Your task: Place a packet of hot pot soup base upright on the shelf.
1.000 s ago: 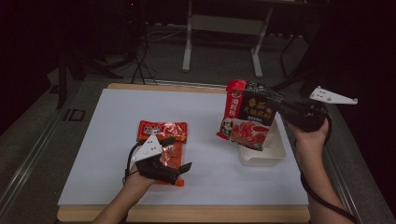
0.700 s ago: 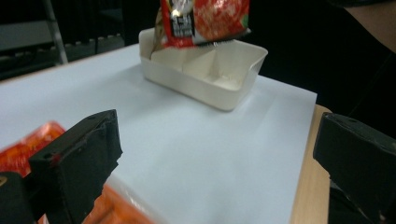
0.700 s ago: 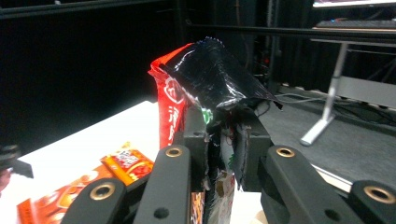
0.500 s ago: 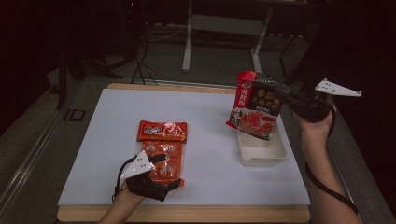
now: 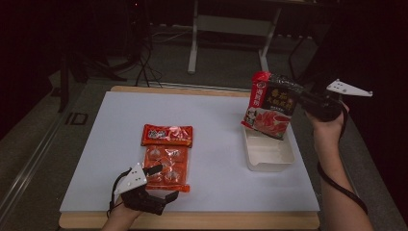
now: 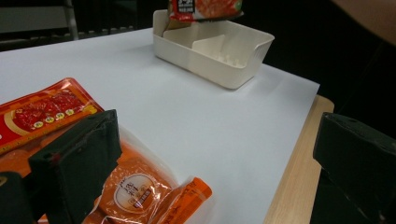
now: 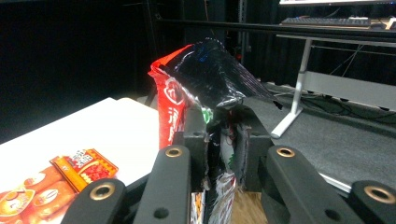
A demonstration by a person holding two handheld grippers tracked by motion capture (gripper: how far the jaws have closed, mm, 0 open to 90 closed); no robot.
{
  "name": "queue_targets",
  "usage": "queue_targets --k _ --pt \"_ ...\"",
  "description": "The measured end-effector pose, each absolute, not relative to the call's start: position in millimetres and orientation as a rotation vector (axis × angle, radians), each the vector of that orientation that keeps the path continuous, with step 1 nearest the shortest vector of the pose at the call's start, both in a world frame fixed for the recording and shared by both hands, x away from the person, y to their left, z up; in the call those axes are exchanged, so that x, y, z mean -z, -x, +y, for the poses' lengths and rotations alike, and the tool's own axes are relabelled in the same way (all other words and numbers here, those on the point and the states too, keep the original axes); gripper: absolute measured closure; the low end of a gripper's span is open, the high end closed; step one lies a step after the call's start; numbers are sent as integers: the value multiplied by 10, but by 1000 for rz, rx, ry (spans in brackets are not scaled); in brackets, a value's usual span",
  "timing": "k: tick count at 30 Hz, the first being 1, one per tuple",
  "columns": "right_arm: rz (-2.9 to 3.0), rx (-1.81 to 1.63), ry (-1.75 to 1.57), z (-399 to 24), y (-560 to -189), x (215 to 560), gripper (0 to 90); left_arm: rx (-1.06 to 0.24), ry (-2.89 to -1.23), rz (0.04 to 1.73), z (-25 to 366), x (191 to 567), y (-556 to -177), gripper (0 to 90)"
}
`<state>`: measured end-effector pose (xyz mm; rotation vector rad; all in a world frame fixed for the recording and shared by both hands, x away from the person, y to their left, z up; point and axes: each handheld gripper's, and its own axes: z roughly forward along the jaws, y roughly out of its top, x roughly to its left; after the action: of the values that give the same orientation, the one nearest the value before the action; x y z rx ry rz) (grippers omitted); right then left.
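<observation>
The right gripper [image 5: 302, 97] clamps a red-and-black pouch [image 5: 270, 105] above the white tray [image 5: 269, 154]; the left gripper [image 5: 166, 182] (jaws apart) rests beside the orange packet [image 5: 166, 154].

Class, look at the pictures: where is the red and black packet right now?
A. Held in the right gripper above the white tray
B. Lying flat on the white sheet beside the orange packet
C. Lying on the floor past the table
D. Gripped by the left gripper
A: the right gripper is clamped on the red and black packet, which hangs over the white tray.
</observation>
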<state>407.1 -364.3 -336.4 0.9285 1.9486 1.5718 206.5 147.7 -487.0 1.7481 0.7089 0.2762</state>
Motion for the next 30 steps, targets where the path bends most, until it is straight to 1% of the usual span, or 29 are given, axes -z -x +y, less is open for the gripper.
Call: queue_targets --k 8,15,22,30 --pt "1967 -1506 -951 -3672 -4174 3514 773 -277 -1746 711 1473 4885 -2053 17" --pt "1991 -1462 -847 -3664 -4252 3580 771 -269 -1735 711 1491 4895 -2060 17" --pt "2044 -1396 -787 -3603 -4316 3726 771 -263 -1727 721 1514 4919 -2070 17" --pt "2051 -1486 -808 -3617 -4338 3834 761 -262 -1726 724 1517 4934 -2075 17"
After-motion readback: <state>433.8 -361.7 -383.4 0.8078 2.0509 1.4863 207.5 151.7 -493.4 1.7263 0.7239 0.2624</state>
